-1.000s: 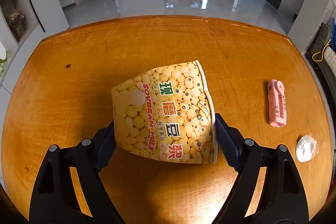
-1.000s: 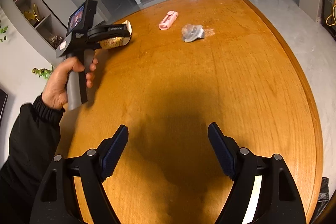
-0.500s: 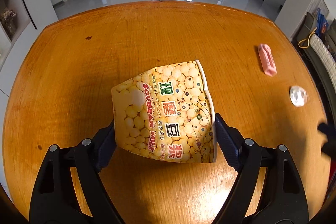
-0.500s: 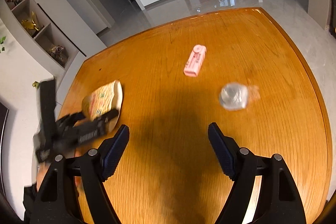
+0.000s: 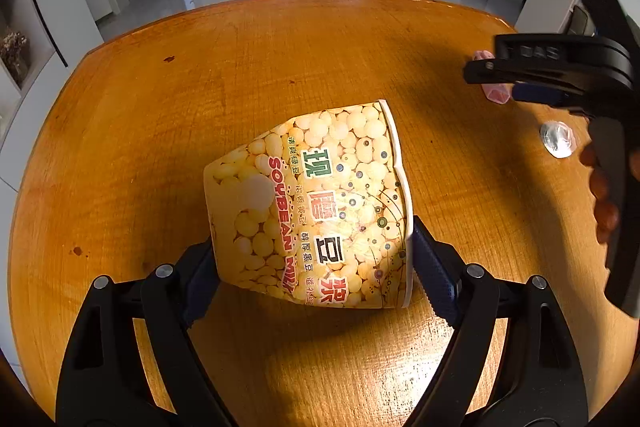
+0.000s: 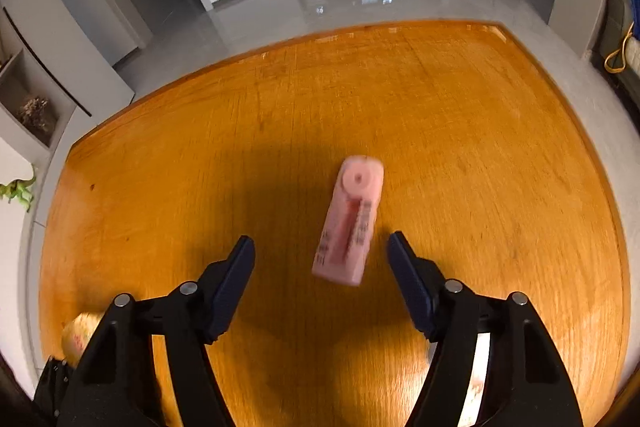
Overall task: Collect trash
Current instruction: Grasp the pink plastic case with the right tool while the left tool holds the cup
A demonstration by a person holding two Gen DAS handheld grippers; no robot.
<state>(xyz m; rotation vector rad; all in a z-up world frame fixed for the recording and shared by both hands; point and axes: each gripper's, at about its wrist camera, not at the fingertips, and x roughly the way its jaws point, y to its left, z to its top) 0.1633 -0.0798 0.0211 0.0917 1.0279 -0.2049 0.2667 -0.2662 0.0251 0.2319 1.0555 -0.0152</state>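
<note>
The table (image 5: 160,131) carries three pieces of trash: the cup (image 5: 312,207), the pink pack (image 6: 350,223) and a small clear wrapper (image 5: 557,139) near the right edge. The left gripper (image 5: 312,259) pinches the flattened cup on both sides, base left and rim right, over the table's middle. The right gripper (image 6: 320,259) is spread, its fingers flanking the near end of the pack without touching it.
</note>
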